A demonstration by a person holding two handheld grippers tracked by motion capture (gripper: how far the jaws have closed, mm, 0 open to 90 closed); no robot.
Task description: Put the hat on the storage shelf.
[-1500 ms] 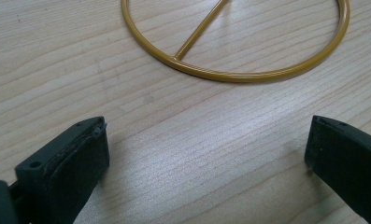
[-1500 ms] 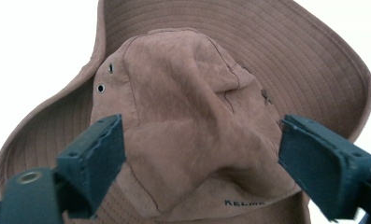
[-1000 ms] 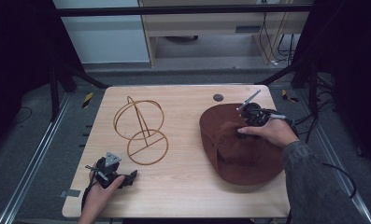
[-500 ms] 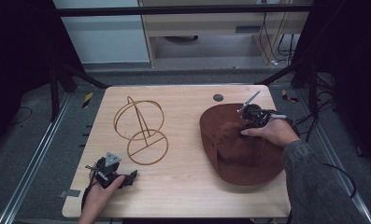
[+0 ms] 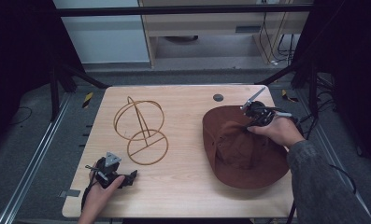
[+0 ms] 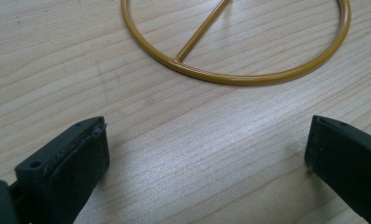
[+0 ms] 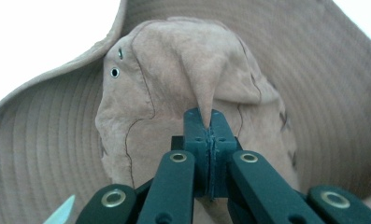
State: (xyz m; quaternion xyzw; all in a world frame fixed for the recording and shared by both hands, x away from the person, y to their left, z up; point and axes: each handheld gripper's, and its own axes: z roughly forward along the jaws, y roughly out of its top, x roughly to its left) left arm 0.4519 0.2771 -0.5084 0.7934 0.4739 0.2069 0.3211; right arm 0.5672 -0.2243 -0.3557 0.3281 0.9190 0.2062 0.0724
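Note:
A brown wide-brimmed hat (image 5: 248, 151) lies on the right half of the wooden table (image 5: 183, 186). My right gripper (image 5: 243, 125) has just been closing its jaws and is now shut on a fold of the hat's crown (image 7: 164, 84); in the right gripper view the fabric rises to a peak between the pads of the gripper (image 7: 210, 122). A gold wire stand (image 5: 139, 119) with a round base ring (image 6: 239, 77) is at centre left. Near the front left corner my left gripper (image 5: 131, 176) rests low over the table, jaws wide apart (image 6: 206, 140) with only bare wood between them, just short of the ring.
A small dark disc (image 5: 217, 97) is set in the tabletop near the far edge, behind the hat. Bare wood lies between the stand and the hat. The table drops to a dark floor with metal rails on the left.
The right gripper's jaws have closed on the hat's crown and pinched up a fold of fabric. The left hand and the wire stand have kept still.

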